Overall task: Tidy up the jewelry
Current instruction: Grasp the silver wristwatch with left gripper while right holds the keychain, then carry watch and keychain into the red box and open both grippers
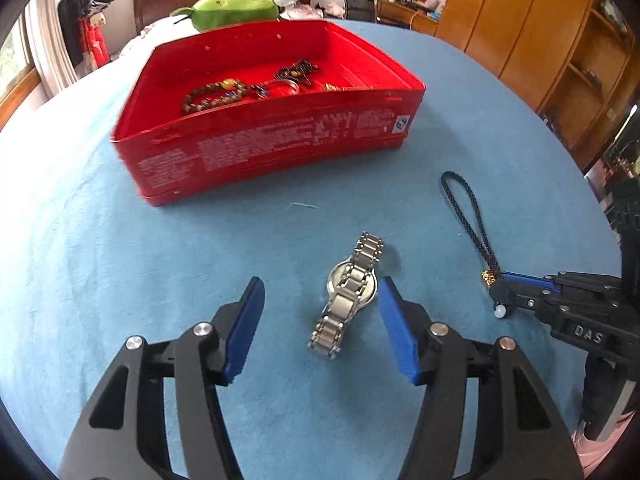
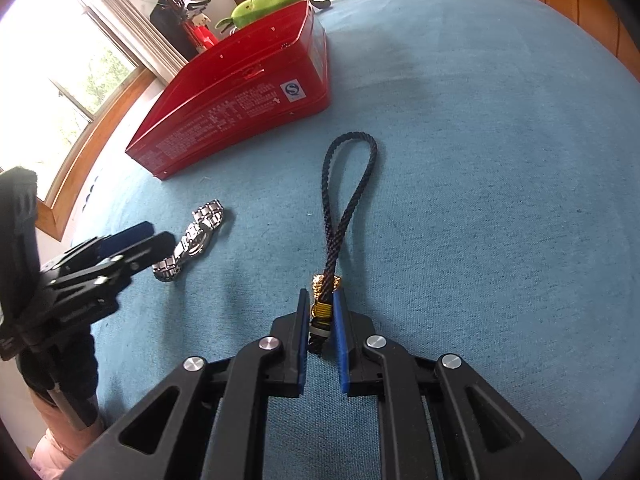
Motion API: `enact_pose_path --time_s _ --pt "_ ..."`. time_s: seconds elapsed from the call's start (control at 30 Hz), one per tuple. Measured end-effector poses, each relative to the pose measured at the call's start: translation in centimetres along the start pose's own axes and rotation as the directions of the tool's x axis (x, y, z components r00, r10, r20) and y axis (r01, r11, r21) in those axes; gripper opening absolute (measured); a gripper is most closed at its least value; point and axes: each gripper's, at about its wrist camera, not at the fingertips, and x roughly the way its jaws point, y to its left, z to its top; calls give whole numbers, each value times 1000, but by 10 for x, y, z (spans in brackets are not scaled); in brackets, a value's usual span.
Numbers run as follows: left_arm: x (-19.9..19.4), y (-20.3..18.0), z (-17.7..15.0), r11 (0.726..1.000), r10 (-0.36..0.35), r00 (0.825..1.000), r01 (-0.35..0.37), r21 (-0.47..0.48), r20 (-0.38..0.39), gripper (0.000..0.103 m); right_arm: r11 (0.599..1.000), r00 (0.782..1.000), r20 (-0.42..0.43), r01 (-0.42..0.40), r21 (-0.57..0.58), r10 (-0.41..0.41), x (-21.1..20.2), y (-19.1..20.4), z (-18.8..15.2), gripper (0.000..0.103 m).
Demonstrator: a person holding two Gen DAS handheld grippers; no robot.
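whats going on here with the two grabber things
A person is sorting jewelry into a red tin box on a blue cloth. The right gripper is shut on the gold-wrapped end of a dark braided cord loop. The left gripper is open around a silver metal-link watch lying on the cloth.

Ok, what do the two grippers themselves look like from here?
Both match: the left gripper and right gripper have black angular linkage arms with triangular cut-outs, silver round pivot pins and flat blue pads on the fingers. The right one's body carries raised "DAS" lettering. A pink sleeve shows below the left one.
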Motion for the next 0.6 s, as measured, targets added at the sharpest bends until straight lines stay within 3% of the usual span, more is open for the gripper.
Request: enact_pose_path --time_s 0.13,0.27,0.4,0.6 --pt "16 -10 -4 999 -7 998 9 33 -57 59 1000 1000 -4 -4 2 4 0 0 0 12" --pt "20 -17 -9 997 31 998 -28 72 -47 59 1000 1000 -10 -9 8 9 -1 -1 1 12" --pt "18 -21 -10 997 30 999 -27 74 -35 30 1000 1000 -8 3 -11 -4 3 2 1 13" --pt "16 -20 -13 999 23 999 -22 48 -26 30 1000 1000 -4 -3 -24 3 2 3 1 8"
